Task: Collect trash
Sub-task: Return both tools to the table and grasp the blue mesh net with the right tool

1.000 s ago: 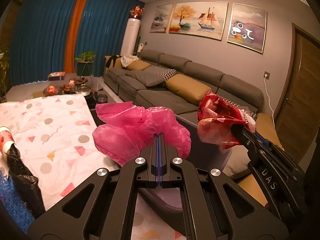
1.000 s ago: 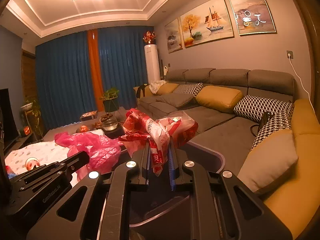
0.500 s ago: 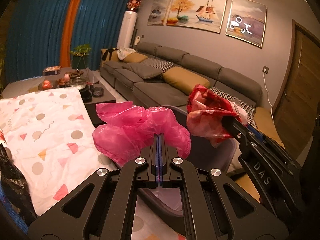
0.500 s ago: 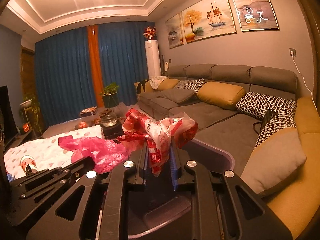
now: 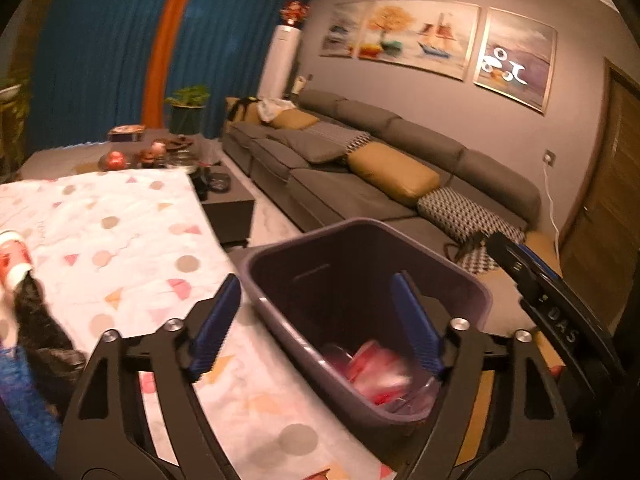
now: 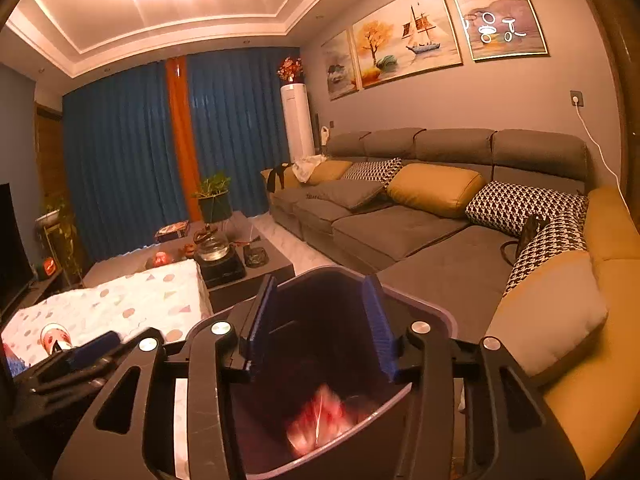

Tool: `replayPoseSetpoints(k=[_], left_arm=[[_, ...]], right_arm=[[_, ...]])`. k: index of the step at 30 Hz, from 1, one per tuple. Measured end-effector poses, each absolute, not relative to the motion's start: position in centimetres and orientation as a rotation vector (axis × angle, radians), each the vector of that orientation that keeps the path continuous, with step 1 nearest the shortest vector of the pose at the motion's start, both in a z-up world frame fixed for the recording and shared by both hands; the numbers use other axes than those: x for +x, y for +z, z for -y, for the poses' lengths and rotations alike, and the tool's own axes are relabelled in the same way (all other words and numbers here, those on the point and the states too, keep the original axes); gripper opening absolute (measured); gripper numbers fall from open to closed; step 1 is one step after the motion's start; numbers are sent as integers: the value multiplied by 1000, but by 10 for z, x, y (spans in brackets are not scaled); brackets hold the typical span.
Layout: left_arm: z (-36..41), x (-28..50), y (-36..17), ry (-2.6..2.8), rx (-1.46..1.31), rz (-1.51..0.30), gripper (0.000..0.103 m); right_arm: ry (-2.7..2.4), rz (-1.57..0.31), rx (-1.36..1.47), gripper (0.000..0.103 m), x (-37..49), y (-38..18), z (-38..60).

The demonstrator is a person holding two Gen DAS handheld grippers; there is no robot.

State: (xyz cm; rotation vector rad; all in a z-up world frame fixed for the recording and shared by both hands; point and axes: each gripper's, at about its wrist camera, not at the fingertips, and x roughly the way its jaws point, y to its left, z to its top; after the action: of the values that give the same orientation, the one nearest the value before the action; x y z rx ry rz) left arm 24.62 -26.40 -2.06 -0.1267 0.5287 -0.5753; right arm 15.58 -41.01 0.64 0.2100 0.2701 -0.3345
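Observation:
A dark purple trash bin (image 5: 276, 304) stands beside the table, below both grippers; it also shows in the right wrist view (image 6: 424, 308). My left gripper (image 5: 316, 324) is open and empty above the bin's rim. My right gripper (image 6: 318, 330) is open and empty over the bin, and its body (image 5: 560, 320) shows at the right of the left wrist view. Pink and red plastic bags (image 5: 376, 372) lie blurred inside the bin, also seen in the right wrist view (image 6: 320, 420). A red-and-white cup (image 5: 14, 256) and a black bag (image 5: 40, 328) lie on the table at far left.
The table has a white cloth with coloured shapes (image 5: 120, 248). A grey sofa with yellow and patterned cushions (image 6: 420, 208) runs along the right. A dark coffee table with a glass teapot (image 6: 214, 246) stands beyond the cloth. A blue item (image 5: 20, 400) lies at the table's near left.
Both grippers have opened. The pink bag and the red bag have dropped out of them into the bin. Both views now tilt down toward the bin.

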Motion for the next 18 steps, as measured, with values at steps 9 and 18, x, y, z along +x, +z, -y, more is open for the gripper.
replayPoseSetpoints(k=[9, 18], left_arm=[[219, 196, -1, -429, -116, -462, 92], [143, 125, 11, -275, -99, -407, 92]], right_arm=[[-338, -221, 177, 75, 112, 18, 379], [-233, -229, 184, 80, 70, 17, 320]])
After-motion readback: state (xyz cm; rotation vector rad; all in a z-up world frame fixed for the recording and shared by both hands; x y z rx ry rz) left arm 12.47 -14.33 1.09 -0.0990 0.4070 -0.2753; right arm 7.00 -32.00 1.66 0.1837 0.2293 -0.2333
